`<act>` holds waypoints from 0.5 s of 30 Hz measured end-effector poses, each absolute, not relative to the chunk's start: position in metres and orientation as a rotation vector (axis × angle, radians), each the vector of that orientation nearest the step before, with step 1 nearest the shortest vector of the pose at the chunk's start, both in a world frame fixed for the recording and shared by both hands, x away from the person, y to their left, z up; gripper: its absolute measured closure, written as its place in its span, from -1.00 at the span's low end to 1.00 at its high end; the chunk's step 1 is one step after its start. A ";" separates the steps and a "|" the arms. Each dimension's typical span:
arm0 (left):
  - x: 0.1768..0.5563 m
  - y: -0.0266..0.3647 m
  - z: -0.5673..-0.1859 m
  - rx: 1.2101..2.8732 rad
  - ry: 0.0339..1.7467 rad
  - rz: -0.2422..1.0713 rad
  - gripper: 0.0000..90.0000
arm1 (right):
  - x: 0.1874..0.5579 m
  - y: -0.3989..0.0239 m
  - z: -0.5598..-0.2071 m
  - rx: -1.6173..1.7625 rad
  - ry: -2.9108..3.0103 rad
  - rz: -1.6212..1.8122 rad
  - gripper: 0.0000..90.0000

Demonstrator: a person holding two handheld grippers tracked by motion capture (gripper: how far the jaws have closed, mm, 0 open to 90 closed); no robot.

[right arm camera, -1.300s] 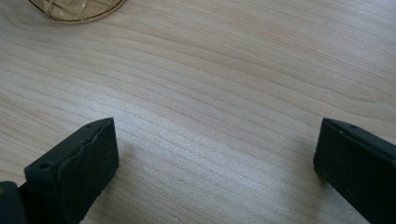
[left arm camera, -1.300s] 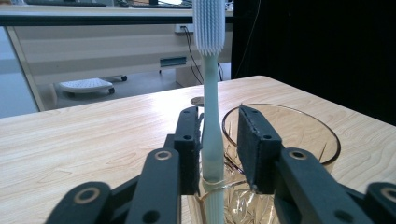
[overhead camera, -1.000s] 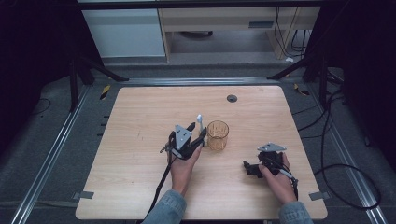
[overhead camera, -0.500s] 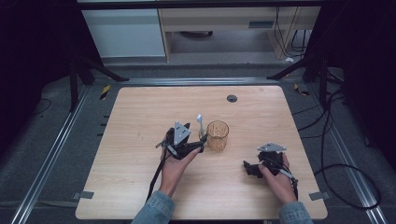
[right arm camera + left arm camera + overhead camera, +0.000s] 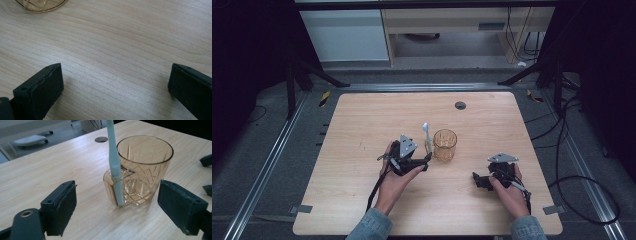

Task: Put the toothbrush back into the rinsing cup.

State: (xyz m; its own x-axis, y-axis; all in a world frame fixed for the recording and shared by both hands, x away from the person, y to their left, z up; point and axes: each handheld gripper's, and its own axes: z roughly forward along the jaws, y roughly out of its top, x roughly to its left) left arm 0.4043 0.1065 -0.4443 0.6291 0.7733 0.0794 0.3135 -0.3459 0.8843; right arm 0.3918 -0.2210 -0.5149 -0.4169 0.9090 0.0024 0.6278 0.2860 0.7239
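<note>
With jaws just opened wide, the left gripper (image 5: 117, 212) is held before toothbrush (image 5: 114, 162) and cup (image 5: 142, 170); right gripper (image 5: 115, 87) spread.

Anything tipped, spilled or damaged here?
Nothing stands out. The amber cup stands upright on the table, the toothbrush stands in its side holder, and nothing is spilled.

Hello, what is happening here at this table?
A person works with two handheld grippers at a wooden table. A light blue toothbrush stands in the side holder of an amber glass cup. The left gripper has just been opening; its jaws stand wide apart, the cup and toothbrush ahead of them, untouched. The right gripper rests open over bare wood, to the cup's right.
</note>
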 end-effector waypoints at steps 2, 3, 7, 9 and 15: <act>0.402 0.110 -0.443 1.942 0.859 0.635 -0.69 | 0.392 -0.221 -0.515 1.379 2.147 0.920 -0.99; 0.401 0.113 -0.442 1.941 0.860 0.632 -0.69 | 0.392 -0.221 -0.515 1.379 2.147 0.920 -0.99; 0.402 0.121 -0.443 1.952 0.906 0.615 -0.72 | 0.392 -0.221 -0.515 1.379 2.151 0.923 -0.99; 0.403 0.125 -0.443 1.960 0.938 0.600 -0.73 | 0.392 -0.221 -0.515 1.380 2.151 0.923 -0.99; 0.409 0.137 -0.441 2.048 0.998 0.577 -0.82 | 0.392 -0.221 -0.515 1.377 2.152 0.922 -0.99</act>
State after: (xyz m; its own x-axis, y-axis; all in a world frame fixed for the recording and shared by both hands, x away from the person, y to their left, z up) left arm 0.4089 0.1370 -0.4410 0.5904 0.8046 0.0627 0.4553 -0.3962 0.7973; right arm 0.3917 -0.2209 -0.5149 -0.4198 0.9076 0.0016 0.6270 0.2887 0.7235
